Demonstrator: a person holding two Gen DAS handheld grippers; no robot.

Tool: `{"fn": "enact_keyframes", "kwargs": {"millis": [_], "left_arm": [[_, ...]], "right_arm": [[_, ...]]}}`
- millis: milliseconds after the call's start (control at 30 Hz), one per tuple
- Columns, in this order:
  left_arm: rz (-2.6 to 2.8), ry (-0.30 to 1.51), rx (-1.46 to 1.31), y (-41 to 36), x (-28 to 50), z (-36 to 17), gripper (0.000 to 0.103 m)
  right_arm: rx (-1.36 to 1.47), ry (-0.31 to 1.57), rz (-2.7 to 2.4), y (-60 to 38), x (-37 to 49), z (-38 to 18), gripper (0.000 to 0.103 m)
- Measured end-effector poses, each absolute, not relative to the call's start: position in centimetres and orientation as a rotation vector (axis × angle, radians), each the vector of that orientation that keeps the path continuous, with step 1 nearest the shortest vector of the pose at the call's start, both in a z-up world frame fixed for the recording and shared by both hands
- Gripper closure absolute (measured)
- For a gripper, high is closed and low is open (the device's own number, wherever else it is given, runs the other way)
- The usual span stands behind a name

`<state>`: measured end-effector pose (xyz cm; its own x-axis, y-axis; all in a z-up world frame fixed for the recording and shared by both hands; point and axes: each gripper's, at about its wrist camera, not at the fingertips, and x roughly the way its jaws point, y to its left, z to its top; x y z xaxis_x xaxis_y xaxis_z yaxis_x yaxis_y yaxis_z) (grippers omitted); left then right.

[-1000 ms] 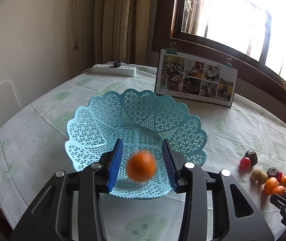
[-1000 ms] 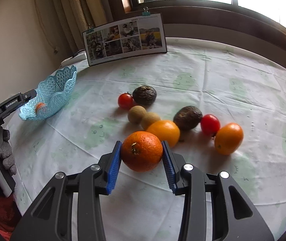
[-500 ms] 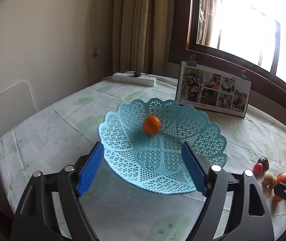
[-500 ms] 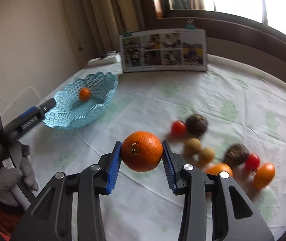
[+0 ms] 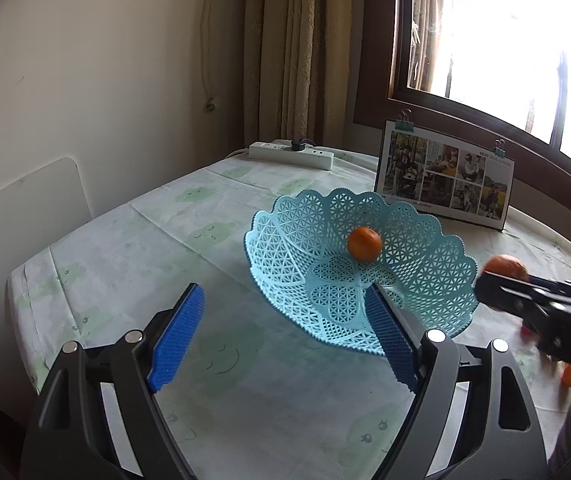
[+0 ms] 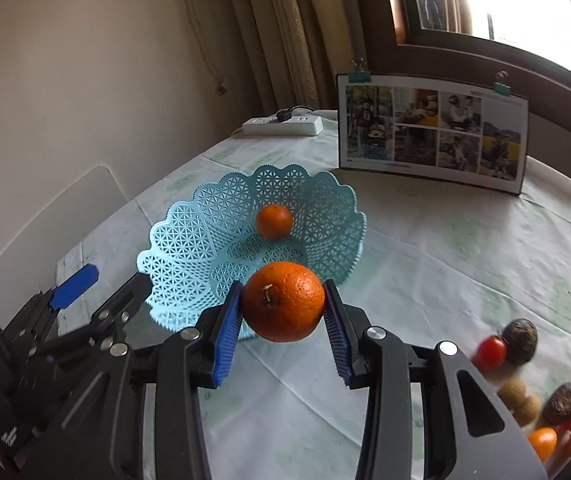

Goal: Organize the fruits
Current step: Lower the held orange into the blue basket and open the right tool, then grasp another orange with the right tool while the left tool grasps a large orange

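Observation:
A light-blue lattice basket (image 5: 413,240) (image 6: 189,240) stands on the table with one small orange (image 5: 364,243) (image 6: 273,221) lying inside it. My right gripper (image 6: 283,302) is shut on a large orange (image 6: 283,301) and hangs just in front of the basket's near rim. In the left wrist view that gripper (image 5: 501,280) enters from the right with the orange (image 5: 505,266) at its tip. My left gripper (image 5: 285,328) is open and holds nothing, pulled back to the basket's near left side; its blue pad (image 6: 74,286) shows in the right wrist view.
Several loose fruits lie on the tablecloth at the right: tomatoes (image 6: 490,353), dark avocados (image 6: 520,335), brown round fruits (image 6: 511,391) and oranges (image 6: 542,442). A clipped photo board (image 6: 433,132) stands behind the basket. A white power strip (image 5: 291,153) lies near the curtain.
The left gripper let the small orange drop into the basket, opened wide and drew back left. The right gripper lifted the large orange off the table and carried it left to the basket.

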<state>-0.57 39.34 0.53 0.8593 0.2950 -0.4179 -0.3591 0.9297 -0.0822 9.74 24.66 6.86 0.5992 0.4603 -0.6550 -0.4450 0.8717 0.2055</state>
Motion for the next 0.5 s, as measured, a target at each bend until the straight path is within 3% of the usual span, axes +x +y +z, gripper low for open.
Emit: {"fn": "enact_keyframes", "kwargs": {"millis": [133,267,500], "left_arm": [[0.353,0.421,-0.170,40.0,-0.8,0.3,0.019],[0.358,0.422,-0.181,40.4,-0.8,0.3,0.007],[0.342,0.420,-0.176,39.9,-0.5,0.7,0.004]], "right_arm": [[0.029,0.790,0.521,25.6,11.1,6.2,0.062],[0.038,0.783,0.522,25.7,11.4,6.2,0.056],[0.061,0.777,0.503,24.4,10.9,6.1,0.051]]}}
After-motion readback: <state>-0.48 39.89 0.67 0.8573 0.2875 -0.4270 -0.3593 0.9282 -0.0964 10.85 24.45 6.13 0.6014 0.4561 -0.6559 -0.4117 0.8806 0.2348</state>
